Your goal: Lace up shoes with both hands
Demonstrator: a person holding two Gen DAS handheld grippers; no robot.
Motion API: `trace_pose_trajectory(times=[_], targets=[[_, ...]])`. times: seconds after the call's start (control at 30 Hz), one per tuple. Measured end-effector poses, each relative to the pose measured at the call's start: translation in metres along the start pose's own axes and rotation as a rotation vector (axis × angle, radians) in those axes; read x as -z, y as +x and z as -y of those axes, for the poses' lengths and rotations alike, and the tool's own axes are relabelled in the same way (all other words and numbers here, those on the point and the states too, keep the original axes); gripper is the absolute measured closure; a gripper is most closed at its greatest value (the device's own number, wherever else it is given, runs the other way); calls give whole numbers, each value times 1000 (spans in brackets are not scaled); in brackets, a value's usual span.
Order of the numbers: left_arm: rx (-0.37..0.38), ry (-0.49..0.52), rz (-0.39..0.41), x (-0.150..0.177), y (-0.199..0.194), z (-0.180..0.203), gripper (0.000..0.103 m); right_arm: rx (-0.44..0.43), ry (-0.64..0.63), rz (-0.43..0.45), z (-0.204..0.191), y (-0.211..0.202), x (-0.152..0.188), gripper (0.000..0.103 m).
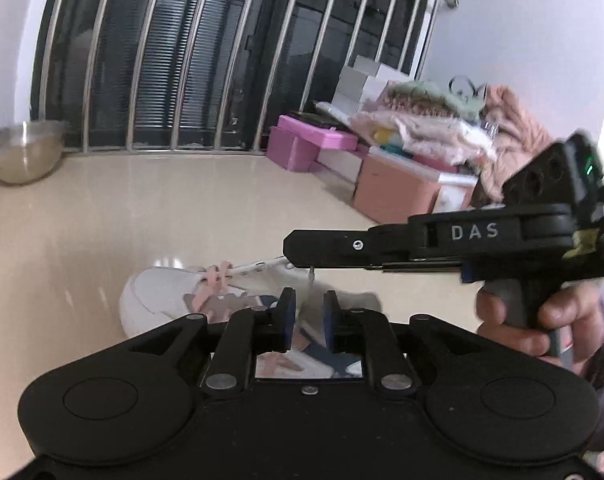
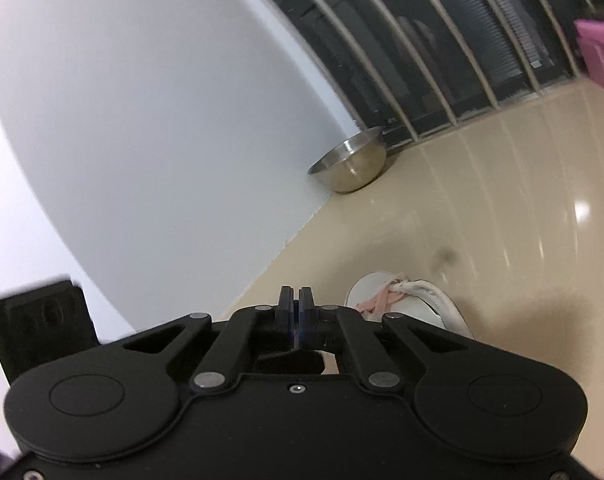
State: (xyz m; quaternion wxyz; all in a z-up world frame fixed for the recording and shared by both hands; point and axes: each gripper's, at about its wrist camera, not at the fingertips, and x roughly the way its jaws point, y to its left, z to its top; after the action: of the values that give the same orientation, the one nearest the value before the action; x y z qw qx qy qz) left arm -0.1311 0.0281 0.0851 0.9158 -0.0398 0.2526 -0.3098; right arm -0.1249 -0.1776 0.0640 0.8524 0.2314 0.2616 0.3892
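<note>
Low in the left wrist view, a white shoe (image 1: 157,296) lies on the tan floor (image 1: 101,216), its pink lace (image 1: 213,280) crossed through the eyelets nearest the toe. The left gripper (image 1: 308,312) hovers above it, fingers apart and holding nothing. The right gripper (image 2: 295,308), reaching in from the frame's right, has fingers pressed together; a pale strand hangs beneath its tip, though whether it is pinched I cannot tell. Lacing looks partway; next seems feeding that end through an upper eyelet.
</note>
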Motion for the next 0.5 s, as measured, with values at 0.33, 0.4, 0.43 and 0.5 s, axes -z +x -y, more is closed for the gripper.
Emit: trace_pose_trajectory(times=[0.33,0.4,0.43,0.5], targets=[[26,-83,-64,-16,24,-29,102,63,3,28,6,-1,-5,89],[10,-78,-100,-23,35,-38,102,153,-130,30,3,0,-13,75],[1,-76,-119,-26,40,-42,102,209,-216,30,1,1,-17,75],[0,-85,-167,-32,53,-53,102,296,-378,12,-4,5,-22,76]])
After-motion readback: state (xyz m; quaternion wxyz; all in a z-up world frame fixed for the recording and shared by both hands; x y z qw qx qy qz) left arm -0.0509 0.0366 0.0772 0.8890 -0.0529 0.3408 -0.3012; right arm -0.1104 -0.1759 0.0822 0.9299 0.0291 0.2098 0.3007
